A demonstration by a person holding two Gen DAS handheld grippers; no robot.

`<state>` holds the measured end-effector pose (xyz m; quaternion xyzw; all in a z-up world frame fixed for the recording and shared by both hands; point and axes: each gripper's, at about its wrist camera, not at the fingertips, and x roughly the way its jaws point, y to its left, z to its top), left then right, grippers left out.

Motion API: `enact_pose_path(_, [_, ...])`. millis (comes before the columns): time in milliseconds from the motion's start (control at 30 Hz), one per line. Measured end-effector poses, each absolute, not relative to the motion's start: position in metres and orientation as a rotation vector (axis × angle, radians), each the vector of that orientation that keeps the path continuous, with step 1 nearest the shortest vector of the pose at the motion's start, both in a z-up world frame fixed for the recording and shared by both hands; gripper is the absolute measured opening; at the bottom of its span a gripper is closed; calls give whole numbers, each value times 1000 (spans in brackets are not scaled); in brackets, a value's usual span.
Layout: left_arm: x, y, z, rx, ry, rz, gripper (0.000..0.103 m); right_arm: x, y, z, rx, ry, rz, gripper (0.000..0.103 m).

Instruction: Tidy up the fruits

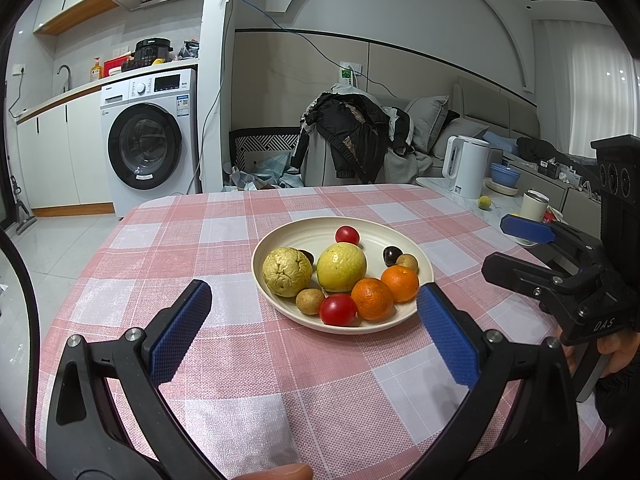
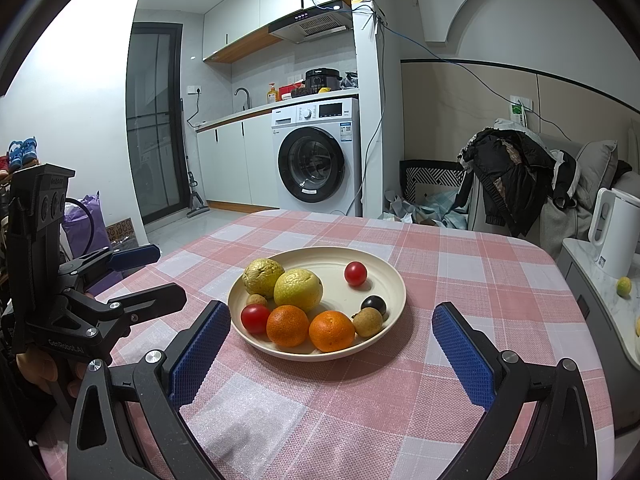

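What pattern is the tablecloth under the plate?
Pink-and-white checks on the tablecloth; clearest in the right wrist view.

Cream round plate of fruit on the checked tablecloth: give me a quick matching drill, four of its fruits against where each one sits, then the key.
Column one:
1. wrinkled yellow-green fruit
2. two orange mandarins
3. lone red cherry tomato
4. dark purple round fruit

Column two:
A. far side of the cream round plate, apart from the rest
B. beside a small brown fruit
C. side by side at the near rim
D. next to the smooth yellow-green fruit

Pairs: 1-D, 2-C, 3-A, 4-B
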<state>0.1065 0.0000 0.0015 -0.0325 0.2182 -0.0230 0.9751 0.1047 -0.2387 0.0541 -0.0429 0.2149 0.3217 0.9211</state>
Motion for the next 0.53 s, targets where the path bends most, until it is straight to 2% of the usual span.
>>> enact_pose_path(533, [106, -6, 5, -63, 424, -61, 102, 105, -239, 54, -89, 442, 661, 103])
